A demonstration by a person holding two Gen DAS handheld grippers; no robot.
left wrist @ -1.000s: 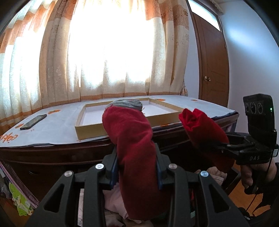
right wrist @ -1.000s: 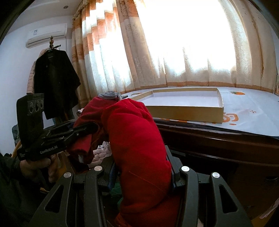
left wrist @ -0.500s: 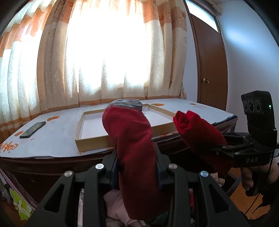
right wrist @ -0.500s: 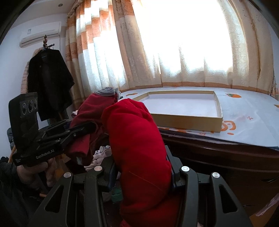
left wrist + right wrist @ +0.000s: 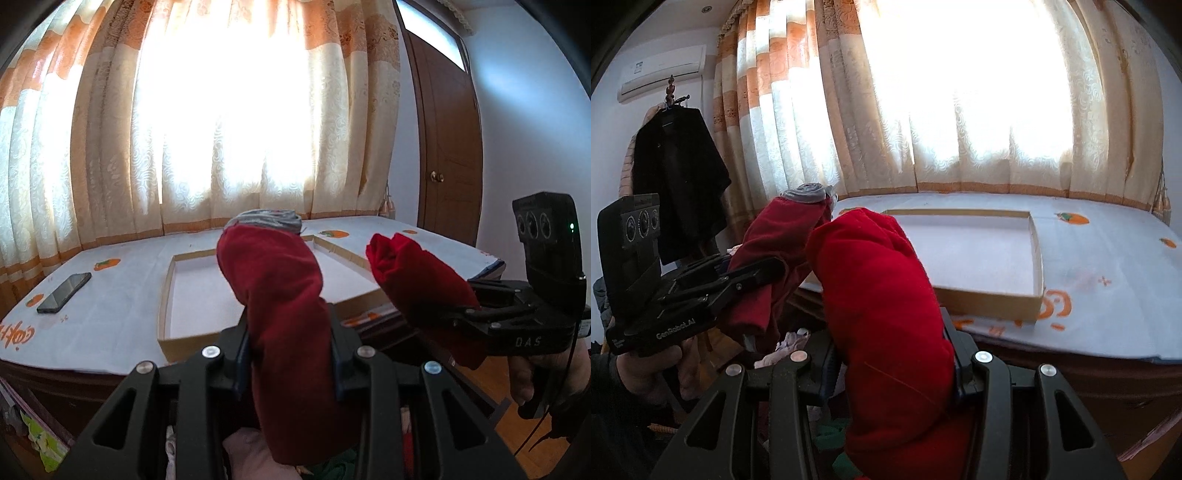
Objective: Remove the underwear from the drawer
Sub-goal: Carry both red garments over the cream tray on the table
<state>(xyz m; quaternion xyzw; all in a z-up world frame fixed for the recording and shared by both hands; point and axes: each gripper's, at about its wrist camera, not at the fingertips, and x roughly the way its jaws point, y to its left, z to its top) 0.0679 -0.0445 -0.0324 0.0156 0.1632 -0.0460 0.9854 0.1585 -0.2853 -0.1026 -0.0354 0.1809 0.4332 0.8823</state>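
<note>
Both hands are up in front of the desk, and the red underwear (image 5: 280, 295) is clear of the drawer, strung between the two tools. The left gripper (image 5: 288, 354) has its jaws clamped narrow on one bunched end, the one with the grey waistband (image 5: 266, 218) poking out on top; the right gripper (image 5: 890, 354) is pinched on the other end, a fatter wad, so its jaws stand a bit wider. So the lifting-out looks as good as done, I'd say; what's left is to carry the garment over and set it down, most likely in the shallow cardboard tray (image 5: 1036, 258) sitting on the white patterned cloth (image 5: 1108, 266) ahead, though that's my guess. The tray is bare inside. Down below, between the gripper arms, a jumble of pale and green clothes (image 5: 243, 446) shows, presumably the drawer's contents, but the drawer itself I can't make out. Off to one side a phone (image 5: 64, 288) lies flat on the cloth, well apart from the tray. The desk's dark front edge (image 5: 1071, 369) and the tray's near wall are what the hanging cloth would have to clear. Curtains (image 5: 221, 110) glow behind, a door (image 5: 443, 155) and a dark coat (image 5: 676, 177) stand clear of it all.
</note>
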